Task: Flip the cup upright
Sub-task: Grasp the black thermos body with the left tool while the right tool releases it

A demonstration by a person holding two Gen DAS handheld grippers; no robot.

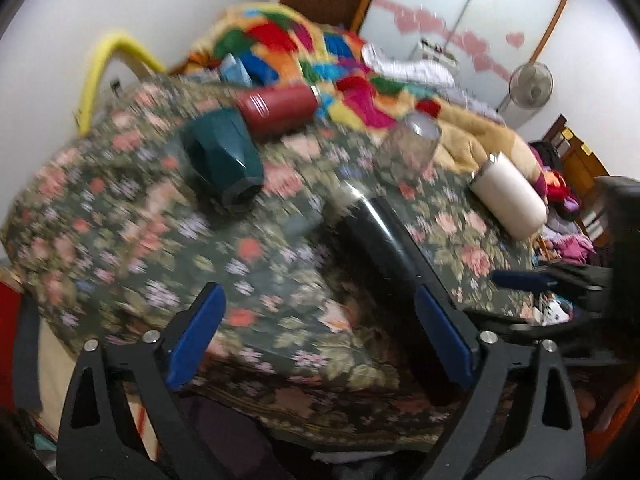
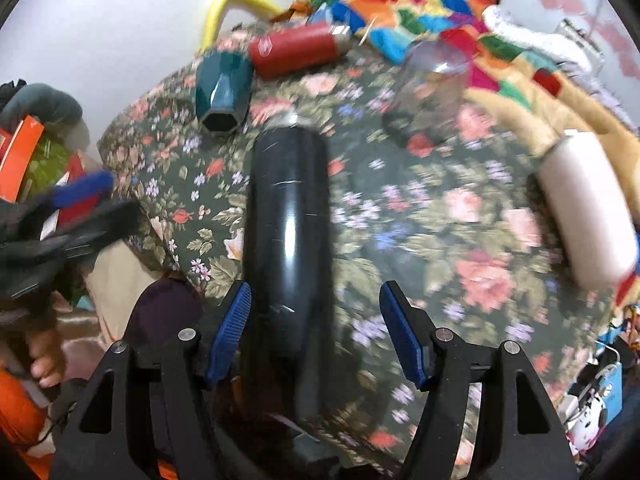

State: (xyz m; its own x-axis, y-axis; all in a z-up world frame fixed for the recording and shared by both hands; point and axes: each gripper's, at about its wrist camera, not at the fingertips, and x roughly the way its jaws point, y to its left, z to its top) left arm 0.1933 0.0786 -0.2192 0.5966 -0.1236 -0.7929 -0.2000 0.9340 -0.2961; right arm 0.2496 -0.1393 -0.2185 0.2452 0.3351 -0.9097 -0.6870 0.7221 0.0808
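Observation:
A tall black cup point(image 2: 288, 216) lies on its side on the floral cloth, also seen in the left wrist view point(image 1: 384, 240). My right gripper point(image 2: 316, 332) is open, its blue pads on either side of the cup's near end; its left pad looks close to the cup. My left gripper point(image 1: 320, 336) is open and empty over the cloth, left of the black cup; its right pad is near the cup's end. A teal faceted cup point(image 1: 224, 160) point(image 2: 224, 88), a red bottle point(image 1: 276, 106) point(image 2: 296, 48), a clear glass point(image 1: 408, 148) point(image 2: 428, 88) and a white cup point(image 1: 512, 200) point(image 2: 584, 216) also lie there.
The floral cloth point(image 1: 160, 240) covers a bed corner that drops off near me. A colourful quilt point(image 1: 320, 48) is piled behind the cups. A fan point(image 1: 530, 86) stands at the right wall. Clutter lies on the floor at both sides.

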